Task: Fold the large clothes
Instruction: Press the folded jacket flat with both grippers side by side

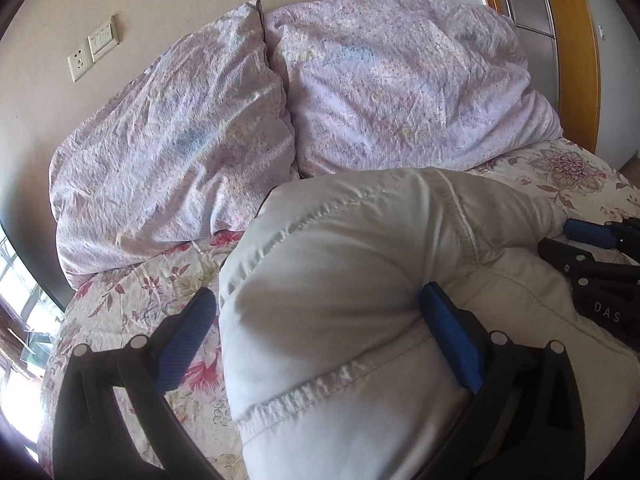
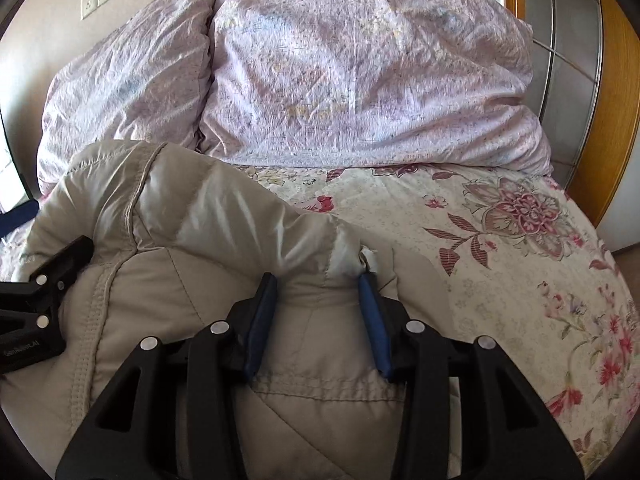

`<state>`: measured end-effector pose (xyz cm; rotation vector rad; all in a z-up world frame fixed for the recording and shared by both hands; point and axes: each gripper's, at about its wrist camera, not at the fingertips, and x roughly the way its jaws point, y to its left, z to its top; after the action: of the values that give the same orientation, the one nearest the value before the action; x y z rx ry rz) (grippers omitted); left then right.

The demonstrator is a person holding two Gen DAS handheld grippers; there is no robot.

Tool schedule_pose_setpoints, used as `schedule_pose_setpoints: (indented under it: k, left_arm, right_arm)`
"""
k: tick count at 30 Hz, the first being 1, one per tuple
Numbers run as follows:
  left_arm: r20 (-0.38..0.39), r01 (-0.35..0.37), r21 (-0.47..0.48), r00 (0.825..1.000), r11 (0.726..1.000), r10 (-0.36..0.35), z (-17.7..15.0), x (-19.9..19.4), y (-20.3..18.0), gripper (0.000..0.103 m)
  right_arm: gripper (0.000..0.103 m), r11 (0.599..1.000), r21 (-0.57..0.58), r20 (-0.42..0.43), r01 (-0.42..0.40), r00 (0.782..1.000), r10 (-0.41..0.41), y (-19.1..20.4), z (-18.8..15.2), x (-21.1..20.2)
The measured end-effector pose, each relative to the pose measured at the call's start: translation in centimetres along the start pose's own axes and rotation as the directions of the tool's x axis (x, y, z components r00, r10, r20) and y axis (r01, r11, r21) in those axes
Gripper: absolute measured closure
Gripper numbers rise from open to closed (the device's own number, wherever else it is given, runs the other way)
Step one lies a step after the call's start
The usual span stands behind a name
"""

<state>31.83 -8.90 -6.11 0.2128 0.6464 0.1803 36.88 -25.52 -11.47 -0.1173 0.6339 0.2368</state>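
A puffy off-white quilted jacket (image 1: pixel 360 264) lies bunched on the floral bed sheet (image 1: pixel 160 288). My left gripper (image 1: pixel 320 304) is open wide; its jaws stand on either side of a thick fold of the jacket without pinching it. In the right wrist view the jacket (image 2: pixel 192 248) fills the lower left. My right gripper (image 2: pixel 318 284) is open, its blue pads (image 2: pixel 260 320) straddling a bulge of the jacket near the sleeve cuff (image 2: pixel 360 260). Each gripper shows at the edge of the other view: the right gripper (image 1: pixel 592 240) and the left gripper (image 2: pixel 40 292).
Two lilac crumpled pillows (image 1: pixel 168 152) (image 1: pixel 400 92) lean against the wall at the head of the bed. A wall socket and switch (image 1: pixel 92 48) sit at upper left. A wooden door frame (image 2: pixel 616 100) stands at the right. The bare floral sheet (image 2: pixel 520 260) lies right of the jacket.
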Motion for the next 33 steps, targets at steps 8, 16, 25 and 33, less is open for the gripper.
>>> schedule_pose_setpoints:
  k: [8, 16, 25, 33]
  left_arm:
    - [0.021, 0.148, -0.066, 0.989, 0.987, -0.147, -1.4, -5.0, 1.8, 0.002]
    - [0.019, 0.153, -0.063, 0.988, 0.986, -0.152, -2.8, -3.7, -0.2, 0.002]
    - [0.047, 0.127, -0.040, 0.991, 0.991, -0.125, -3.4, -4.1, -0.5, 0.002]
    - [0.046, 0.063, -0.099, 0.997, 0.993, -0.058, 0.2, -2.9, 3.4, 0.002]
  right_arm:
    - [0.057, 0.996, -0.014, 0.086, -0.091, 0.992, 0.092, 2.3, -2.4, -7.0]
    - [0.056, 0.997, -0.037, 0.048, -0.065, 0.997, 0.067, 2.4, -3.8, -5.5]
    - [0.056, 0.999, -0.022, -0.007, -0.049, 0.999, 0.049, 2.6, -3.9, -5.3]
    - [0.052, 0.997, 0.075, 0.026, -0.030, 0.999, 0.028, 0.6, 1.3, -4.7]
